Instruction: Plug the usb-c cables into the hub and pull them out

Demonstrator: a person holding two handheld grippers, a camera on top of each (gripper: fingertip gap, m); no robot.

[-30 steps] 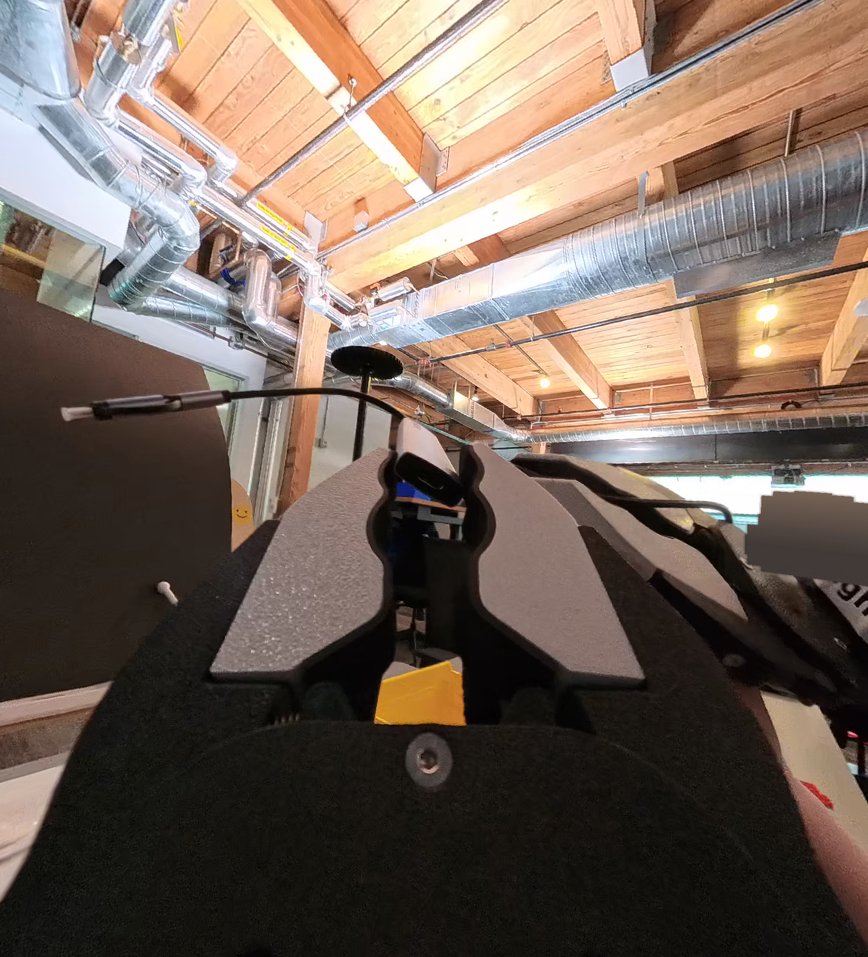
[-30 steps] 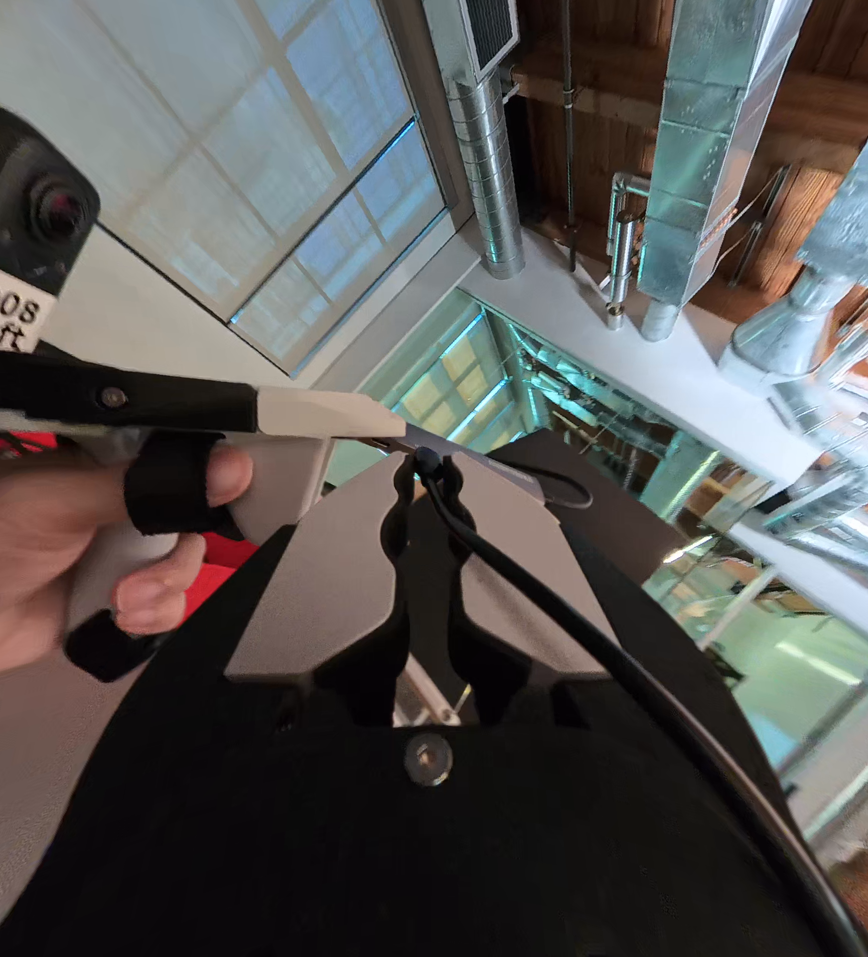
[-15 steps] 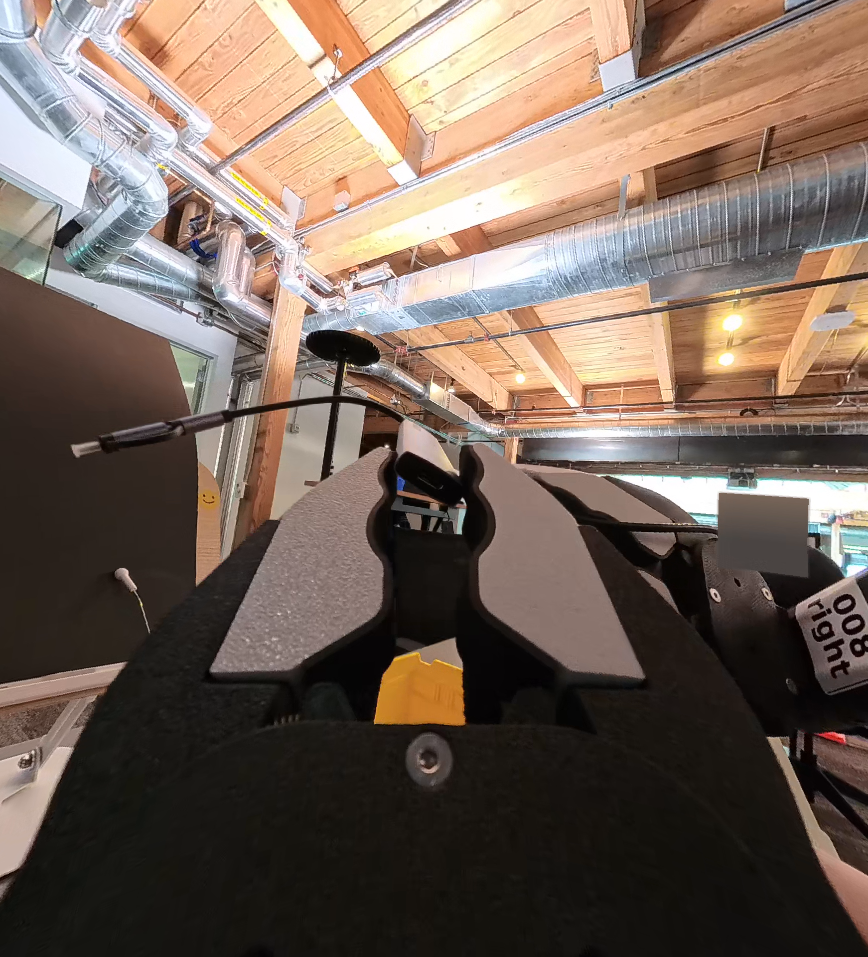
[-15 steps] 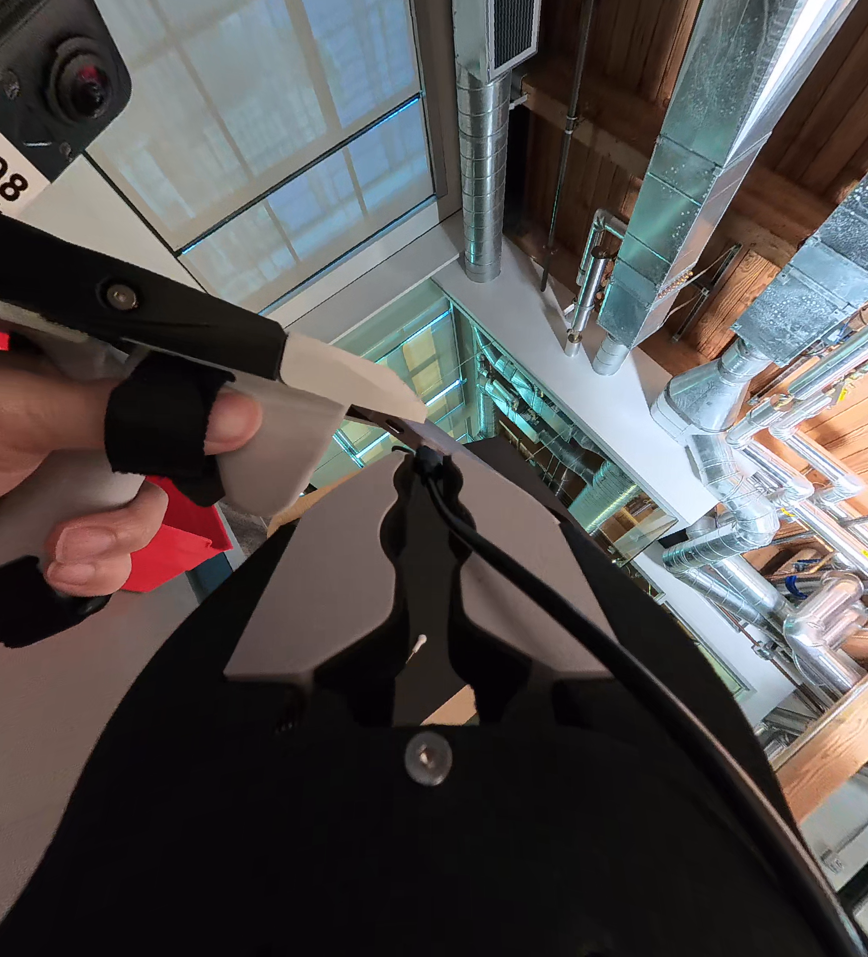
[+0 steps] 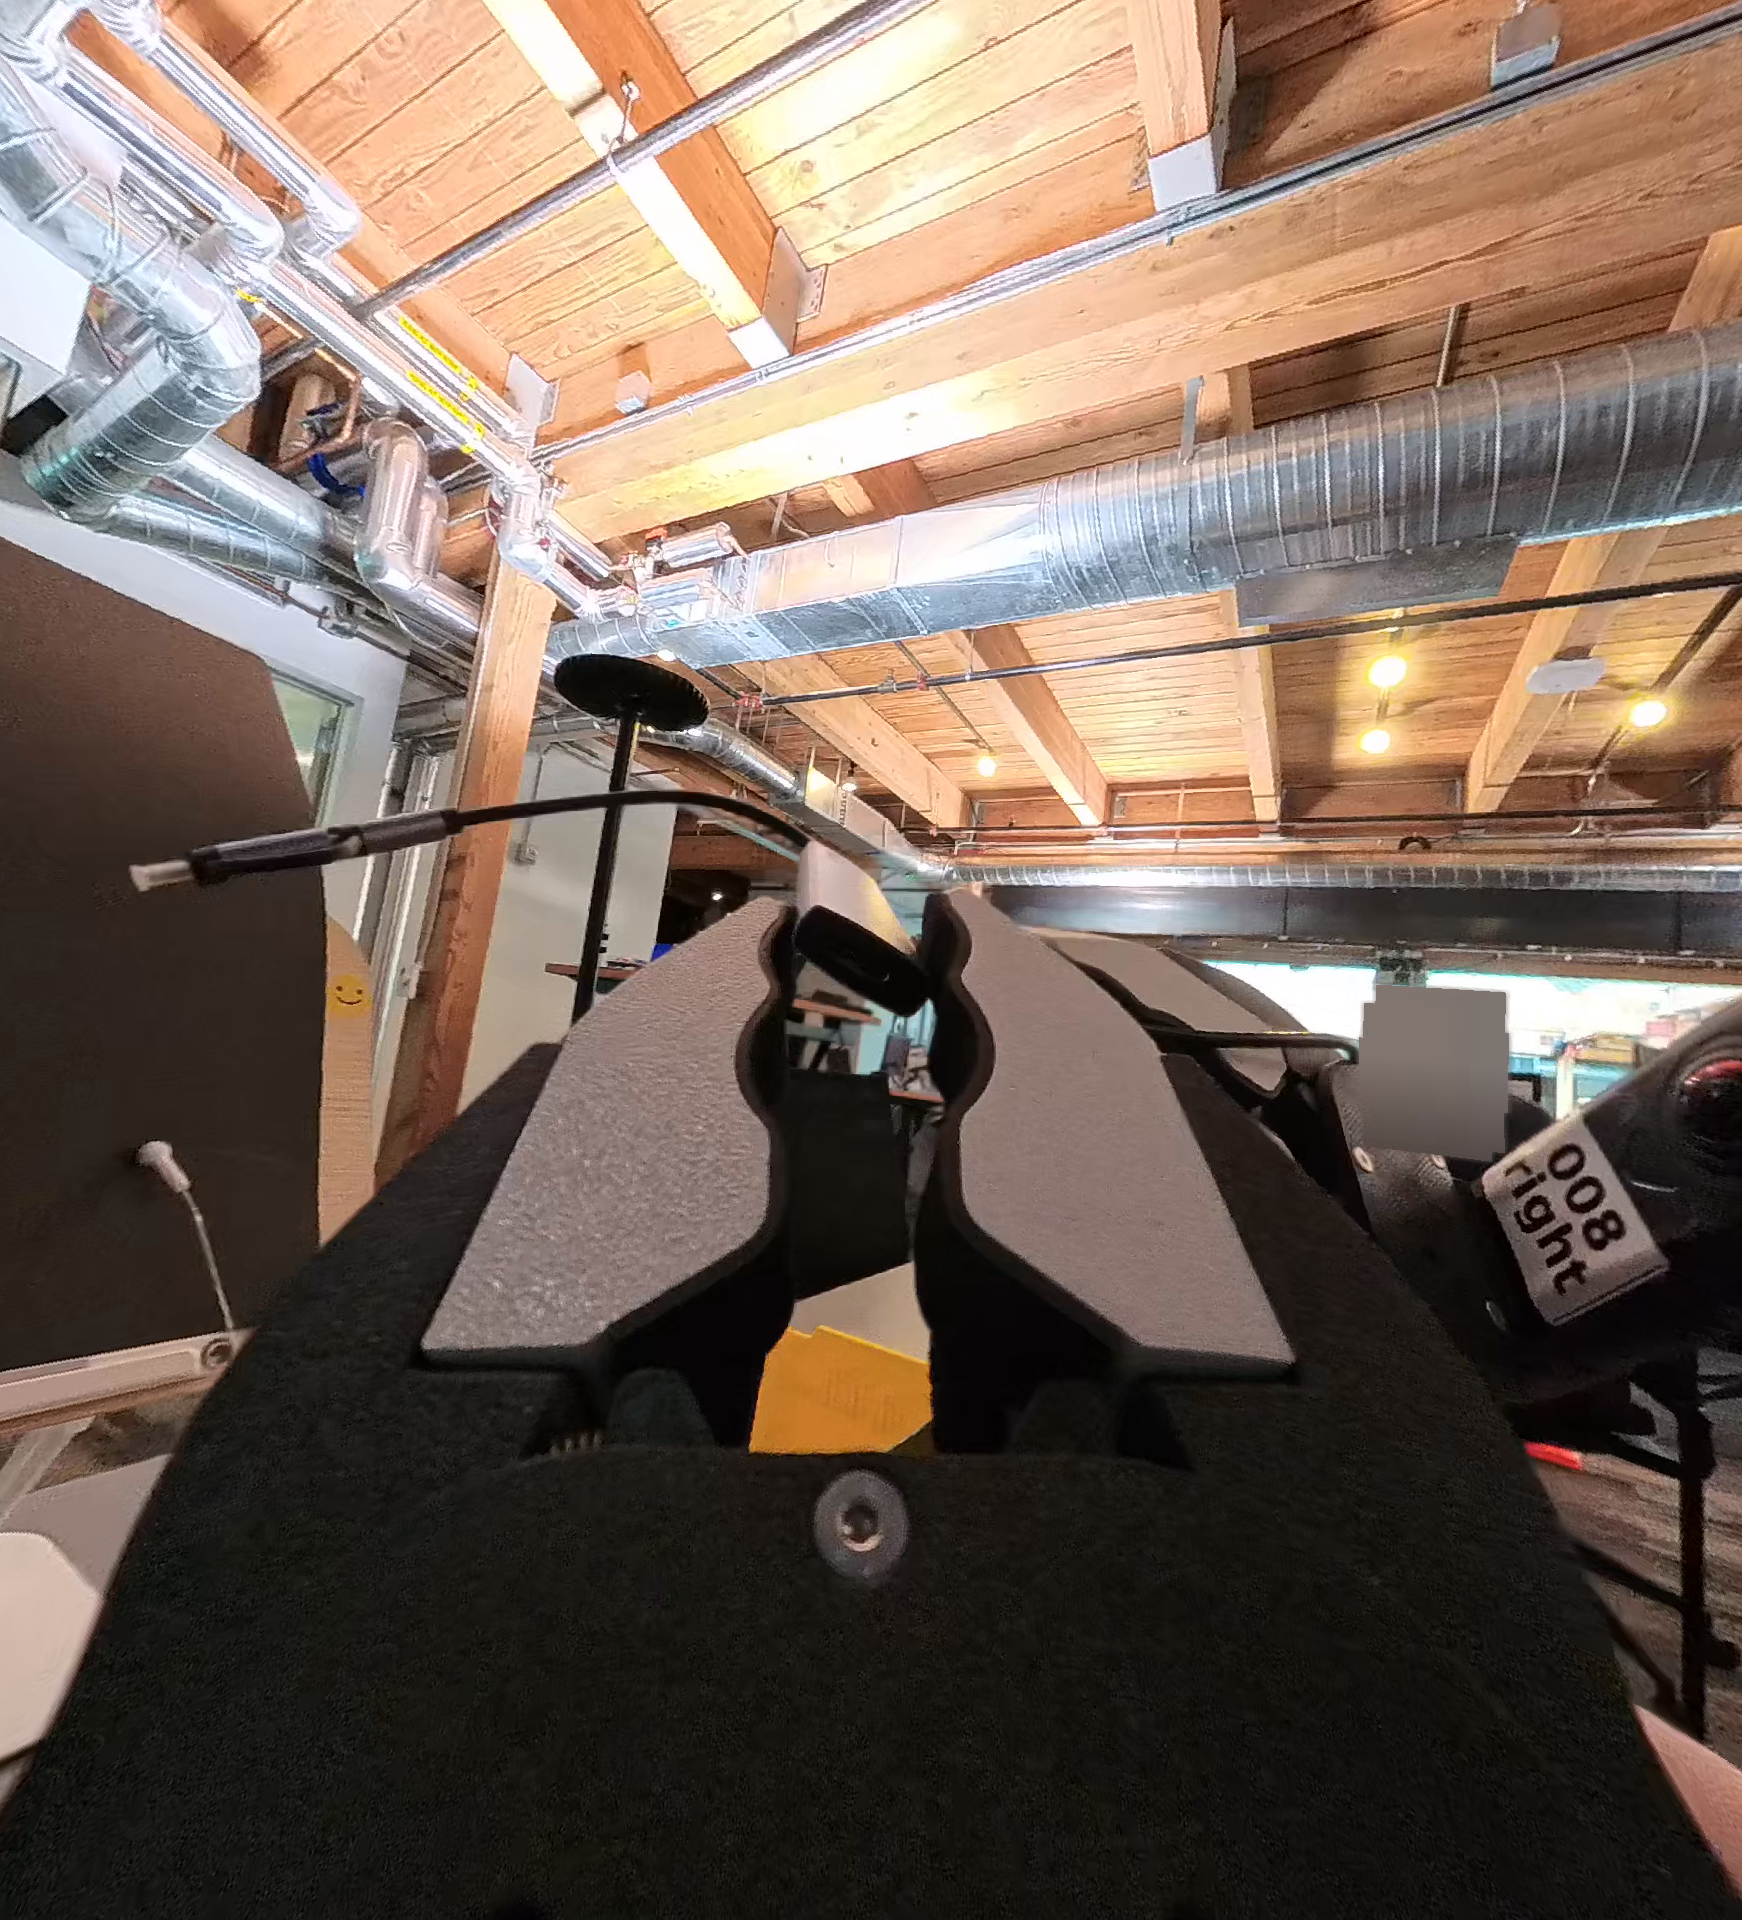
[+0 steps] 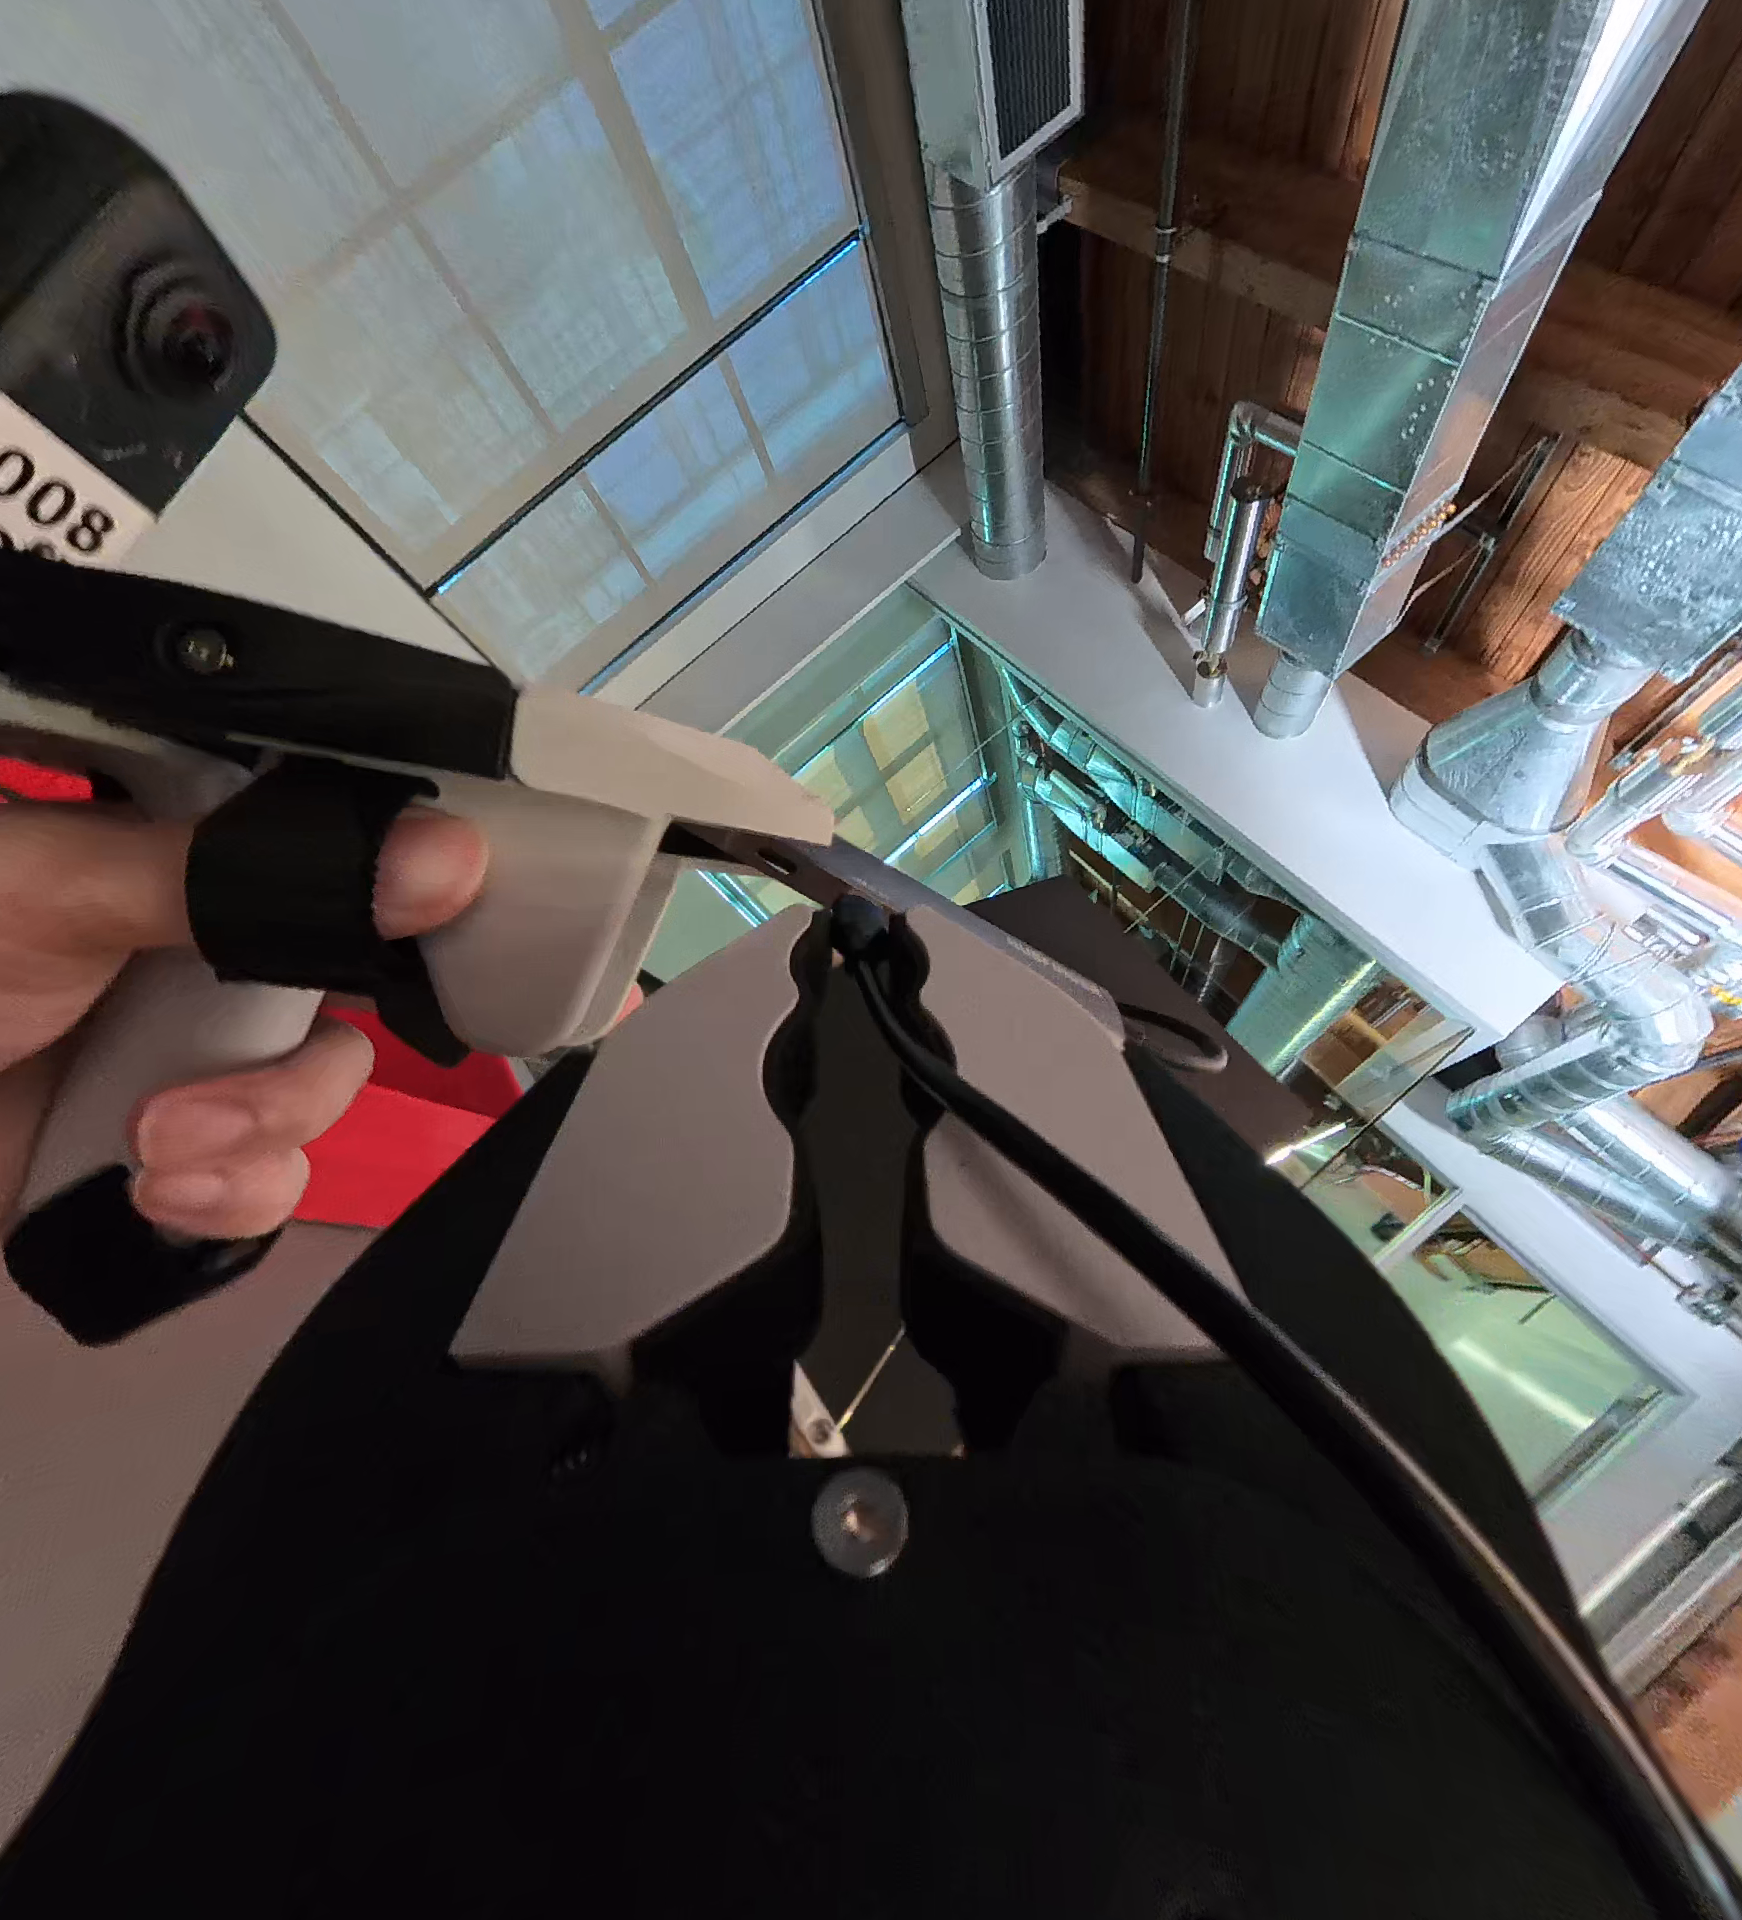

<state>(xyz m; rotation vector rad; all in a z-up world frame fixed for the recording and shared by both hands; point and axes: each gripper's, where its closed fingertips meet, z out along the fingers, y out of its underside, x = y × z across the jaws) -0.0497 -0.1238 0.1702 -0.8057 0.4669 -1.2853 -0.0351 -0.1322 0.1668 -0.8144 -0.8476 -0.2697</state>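
My left gripper (image 5: 854,935) points up toward the ceiling and is shut on the grey hub (image 5: 851,954), whose dark end with a port shows between the fingertips. The hub's own short black cable (image 5: 576,805) arcs left to a free plug (image 5: 264,852). My right gripper (image 6: 856,927) is shut on the plug of a black usb-c cable (image 6: 1054,1153). The plug's tip touches the side of the hub (image 6: 1012,961), which sticks out of the left gripper's white finger (image 6: 659,769). I cannot tell how deep the plug sits.
A dark brown panel (image 5: 67,935) stands at the left with a white cable end (image 5: 166,1164) on it. A yellow object (image 5: 836,1392) shows through the finger gap. A hand (image 6: 67,935) holds the left gripper. The right gripper's camera (image 5: 1719,1101) is close by.
Both grippers have shifted and turned a little together, so the ceiling and windows slid in both views. The plug stays at the hub's side and both grips are unchanged.
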